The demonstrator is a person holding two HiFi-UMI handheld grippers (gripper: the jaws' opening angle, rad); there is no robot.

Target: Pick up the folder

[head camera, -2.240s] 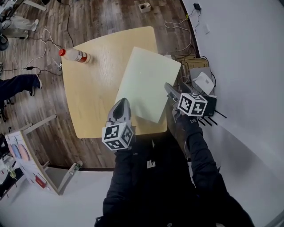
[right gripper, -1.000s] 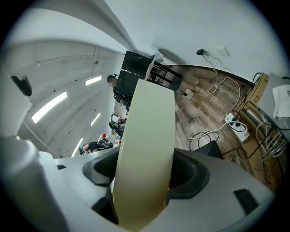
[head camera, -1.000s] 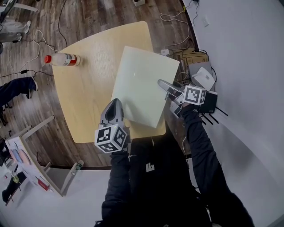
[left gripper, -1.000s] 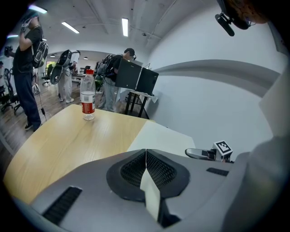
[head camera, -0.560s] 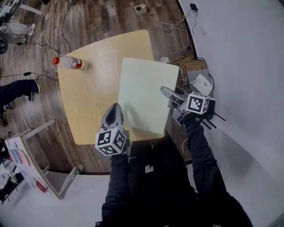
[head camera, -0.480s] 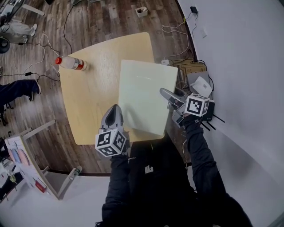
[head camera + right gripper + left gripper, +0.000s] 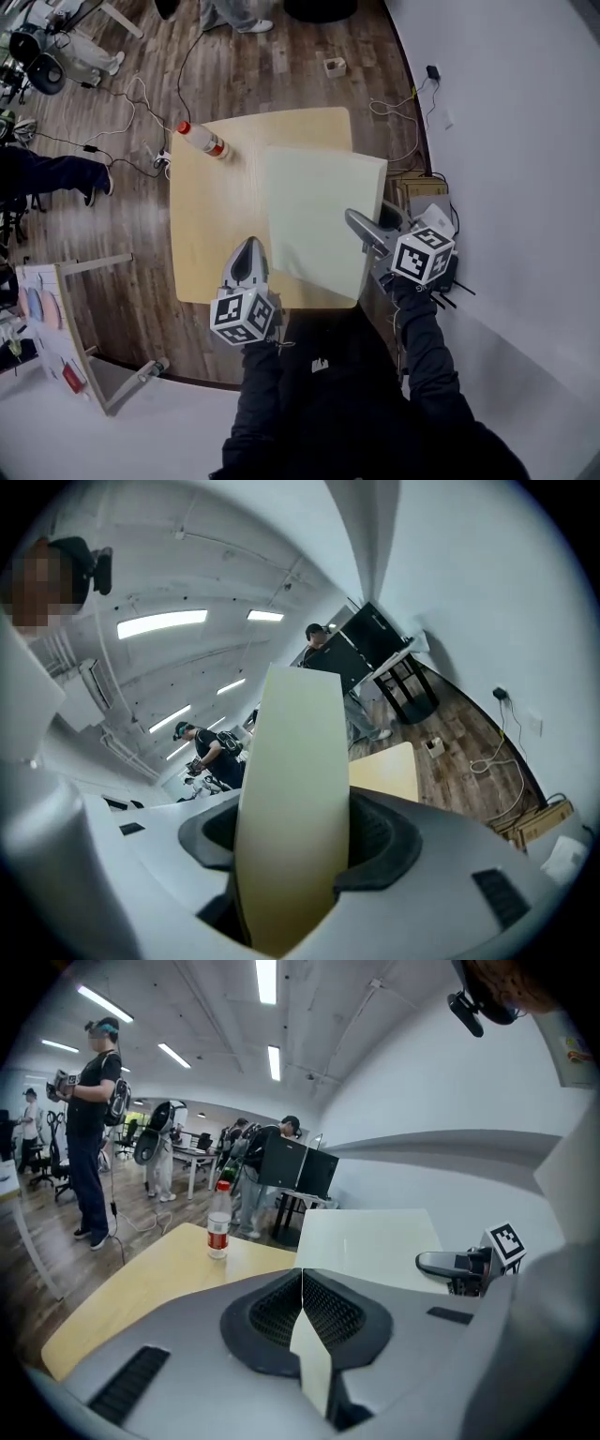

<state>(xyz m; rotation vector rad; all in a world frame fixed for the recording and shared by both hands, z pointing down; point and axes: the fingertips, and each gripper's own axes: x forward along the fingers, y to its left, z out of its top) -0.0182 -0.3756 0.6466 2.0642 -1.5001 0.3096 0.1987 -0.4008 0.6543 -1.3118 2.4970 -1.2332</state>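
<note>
The pale green folder (image 7: 319, 216) hangs roughly level over the right half of the counter (image 7: 211, 225), its right edge past the counter's right side. It appears to be lifted clear of the wood, not resting on it.

The left hand-held gripper (image 7: 251, 246) is clamped on the folder's near left corner, jaws pressed together with the thin sheet edge squeezed between them. The right hand-held gripper (image 7: 356, 220) grips the right edge. Its jaws have just been closing and now pinch the folder, which bows up between them.

Two grips on separate edges likely keep so wide and floppy a sheet from sagging or swinging.

A plastic bottle (image 7: 202, 141) with a red cap lies at the counter's far left corner, well apart from the folder.
</note>
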